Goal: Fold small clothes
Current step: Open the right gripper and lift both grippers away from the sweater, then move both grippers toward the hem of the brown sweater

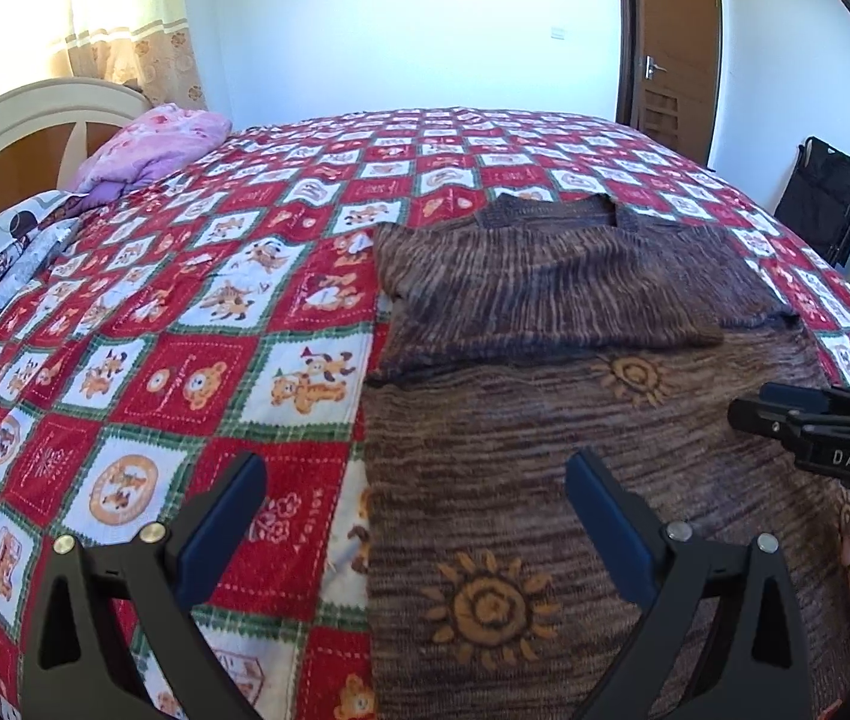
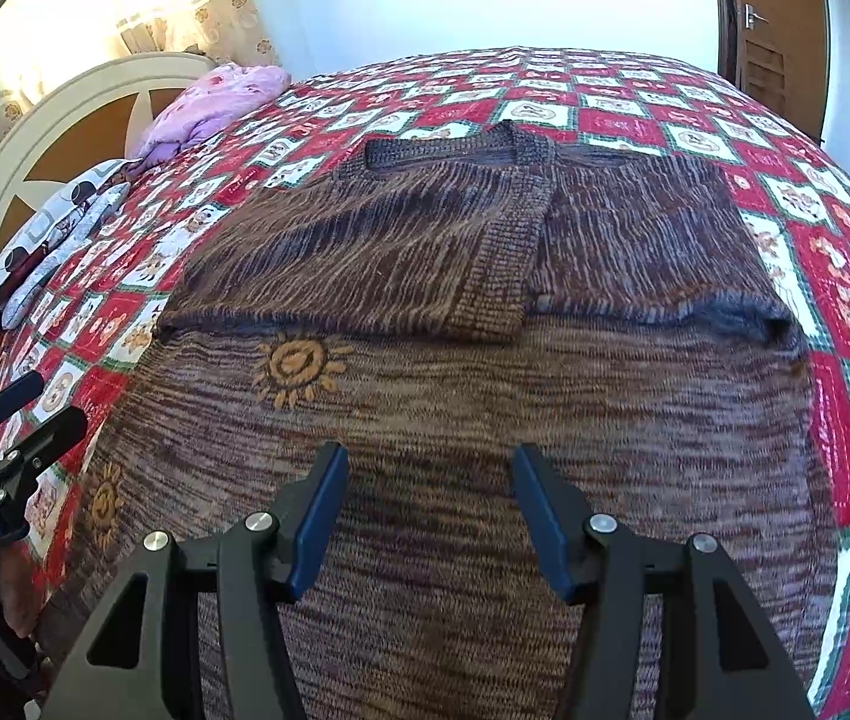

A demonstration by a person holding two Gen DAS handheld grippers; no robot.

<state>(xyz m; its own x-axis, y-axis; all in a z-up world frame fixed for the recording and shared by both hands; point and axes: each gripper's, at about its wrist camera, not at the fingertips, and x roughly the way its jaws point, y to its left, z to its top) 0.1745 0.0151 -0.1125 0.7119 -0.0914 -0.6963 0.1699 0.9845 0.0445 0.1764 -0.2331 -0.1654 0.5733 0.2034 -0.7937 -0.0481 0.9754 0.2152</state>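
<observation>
Two grippers hover with jaws apart and empty above a brown knit sweater (image 2: 454,396) spread on a checked bedspread (image 1: 185,312): the right gripper (image 2: 425,510) over its body, sleeves folded ahead of the jaws; the left gripper (image 1: 416,522) straddling its left edge.

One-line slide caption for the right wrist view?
Open right tongs over brown sweater, sleeves folded in, on checked bedspread.
</observation>
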